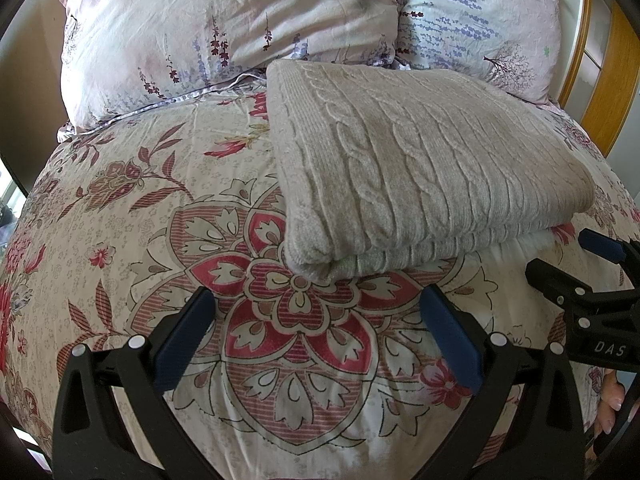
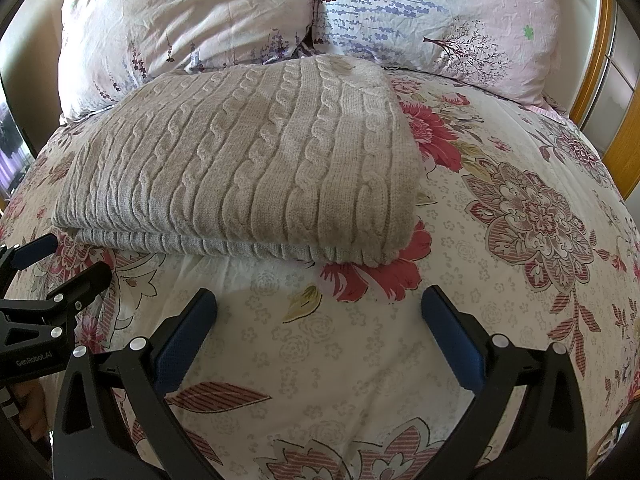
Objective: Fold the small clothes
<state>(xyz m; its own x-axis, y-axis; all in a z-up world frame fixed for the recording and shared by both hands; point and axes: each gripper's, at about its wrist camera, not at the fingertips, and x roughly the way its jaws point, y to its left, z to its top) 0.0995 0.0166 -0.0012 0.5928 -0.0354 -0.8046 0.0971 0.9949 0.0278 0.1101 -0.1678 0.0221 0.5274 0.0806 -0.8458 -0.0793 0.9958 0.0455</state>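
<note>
The cable-knit sweater (image 1: 420, 168) lies folded on the bed (image 1: 120, 220); it looks soft, thick and floppy. Both the left claw (image 1: 316, 332) and right claw (image 2: 318, 332) are wide apart, holding nothing. A good place to grab is the thick folded edge nearest them.

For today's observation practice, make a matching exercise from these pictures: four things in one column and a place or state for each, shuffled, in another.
Things:
1. sweater
2. pillows
3. left gripper
4. quilt

Descriptions:
A. open, holding nothing
B. folded, beige cable knit
C. at the head of the bed
D. red flower print, under the sweater

Pairs: 1-B, 2-C, 3-A, 4-D
</note>
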